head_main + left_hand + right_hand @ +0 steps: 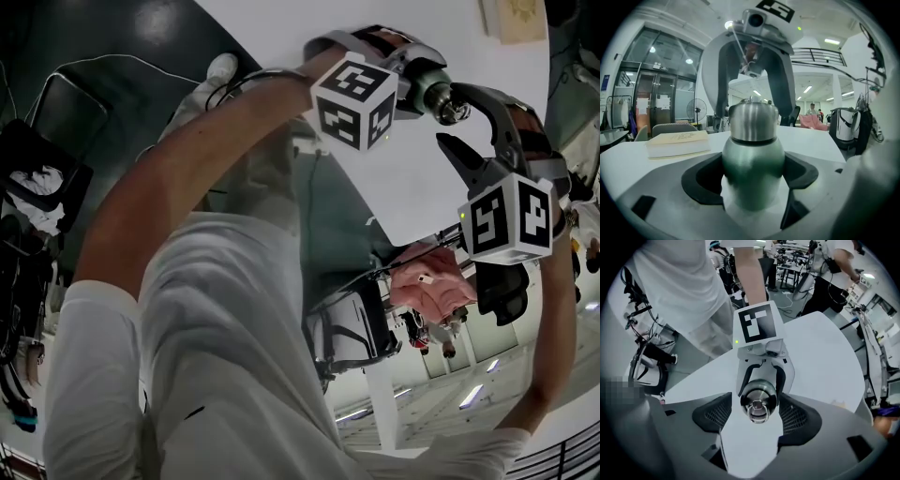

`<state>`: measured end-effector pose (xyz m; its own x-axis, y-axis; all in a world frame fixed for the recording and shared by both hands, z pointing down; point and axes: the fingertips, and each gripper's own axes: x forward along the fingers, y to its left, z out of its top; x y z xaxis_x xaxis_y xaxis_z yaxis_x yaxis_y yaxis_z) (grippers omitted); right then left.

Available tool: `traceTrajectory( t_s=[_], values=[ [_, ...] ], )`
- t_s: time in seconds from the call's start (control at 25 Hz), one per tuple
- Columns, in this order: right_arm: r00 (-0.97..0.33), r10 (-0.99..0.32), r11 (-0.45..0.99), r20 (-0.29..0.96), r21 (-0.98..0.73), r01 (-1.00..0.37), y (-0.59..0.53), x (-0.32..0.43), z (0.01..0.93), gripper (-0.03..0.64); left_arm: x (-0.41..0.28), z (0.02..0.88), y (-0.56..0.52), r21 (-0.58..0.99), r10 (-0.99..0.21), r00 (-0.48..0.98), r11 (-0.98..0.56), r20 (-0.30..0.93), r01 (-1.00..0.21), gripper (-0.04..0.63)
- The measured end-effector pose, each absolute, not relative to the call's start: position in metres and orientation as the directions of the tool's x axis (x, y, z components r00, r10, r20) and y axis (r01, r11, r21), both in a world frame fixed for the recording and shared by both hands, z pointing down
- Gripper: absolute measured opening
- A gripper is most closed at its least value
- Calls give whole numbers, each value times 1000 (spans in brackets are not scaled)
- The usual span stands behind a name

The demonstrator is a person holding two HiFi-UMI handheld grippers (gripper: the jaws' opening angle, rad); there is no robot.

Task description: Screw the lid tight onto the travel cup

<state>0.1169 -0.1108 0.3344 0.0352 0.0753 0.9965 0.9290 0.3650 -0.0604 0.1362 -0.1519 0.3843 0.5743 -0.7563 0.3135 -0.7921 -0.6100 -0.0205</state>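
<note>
The travel cup [752, 159] has a green-tinted steel body, and my left gripper [752, 177] is shut on it, holding it upright above the white table. Its steel lid [753, 123] sits on the neck. Seen from above, the lid [758, 398] carries a small ring on top. My right gripper [757, 416] points down over the lid; the lid lies between its jaws, whose pads stand clear of it on both sides. In the head view both grippers meet at the upper right, the left gripper [417, 82] on the cup [438, 96] and the right gripper [466, 120] at its end.
A cream book [677, 140] lies on the white table [811, 140] at the left. A chair [670, 127] and a fan stand behind it, and a bag [846, 129] is at the right. People stand beyond the table [825, 357].
</note>
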Motion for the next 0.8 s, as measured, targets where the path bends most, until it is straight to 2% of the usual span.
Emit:
traceTrajectory(
  t_s=[0.04, 0.12, 0.16, 0.24, 0.32, 0.52, 0.68, 0.8],
  values=[
    [27, 79, 337, 997, -52, 940, -108, 115, 336, 282, 136, 384, -152, -21, -756, 574, -610, 313, -792, 362],
    [18, 73, 290, 997, -39, 956, -107, 113, 337, 229, 137, 383, -152, -21, -756, 576, -611, 311, -791, 362],
    [17, 71, 285, 997, -37, 958, -107, 112, 338, 229, 137, 383, -152, -21, -757, 576, -611, 310, -791, 362],
    [6, 85, 335, 996, -34, 942, -108, 110, 339, 229, 136, 384, -152, -23, -758, 573, -609, 312, -793, 362],
    [-20, 117, 465, 993, -37, 885, -109, 107, 339, 229, 135, 385, -152, -22, -759, 571, -607, 314, -794, 362],
    [-101, 97, 829, 990, -24, 559, -118, 103, 337, 227, 138, 384, -153, -23, -759, 572, -608, 311, -794, 362],
    [-138, 49, 951, 989, -4, 310, -122, 98, 337, 227, 136, 384, -152, -26, -767, 559, -596, 315, -803, 362],
    [-155, 6, 980, 988, 25, 195, -124, 96, 337, 227, 136, 384, -152, -30, -775, 548, -585, 314, -811, 362]
  ],
)
